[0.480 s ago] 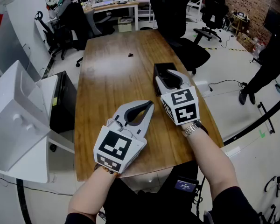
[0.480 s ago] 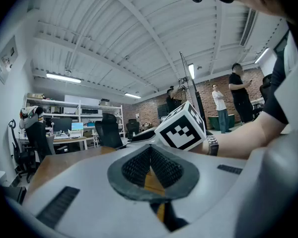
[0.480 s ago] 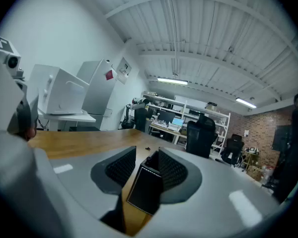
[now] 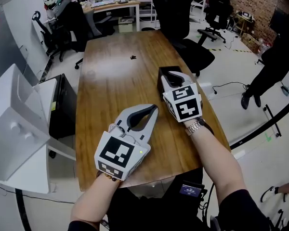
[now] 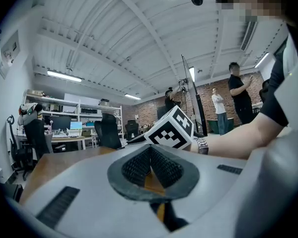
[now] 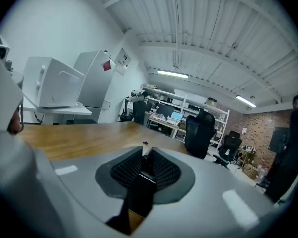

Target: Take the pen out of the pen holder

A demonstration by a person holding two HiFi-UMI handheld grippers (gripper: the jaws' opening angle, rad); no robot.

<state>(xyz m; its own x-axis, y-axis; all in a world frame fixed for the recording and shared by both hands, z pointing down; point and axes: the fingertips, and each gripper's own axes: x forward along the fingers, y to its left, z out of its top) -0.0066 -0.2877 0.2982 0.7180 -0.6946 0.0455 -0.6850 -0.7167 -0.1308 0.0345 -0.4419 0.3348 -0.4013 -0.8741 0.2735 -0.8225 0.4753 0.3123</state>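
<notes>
The black pen holder [image 4: 163, 77] stands on the wooden table [image 4: 111, 85] near its right edge. My right gripper [image 4: 170, 74] reaches over the holder's open top, its tips at the opening. In the right gripper view the pads [image 6: 161, 170] stand almost together around a thin dark thing, apparently the pen [image 6: 144, 158], with the holder [image 6: 141, 192] dark beneath. My left gripper [image 4: 154, 108] lies low over the table's near middle, left of the holder, shut with nothing between its pads [image 5: 134, 166].
A small dark object [image 4: 133, 57] lies far up the table. Black office chairs [image 4: 180, 18] stand at the far end and right side. A white cabinet [image 4: 14, 124] sits to the left. A person [image 4: 272, 66] walks at the right.
My right gripper has shifted slightly farther over the holder. The left gripper has hardly moved. The person at the right has stepped along.
</notes>
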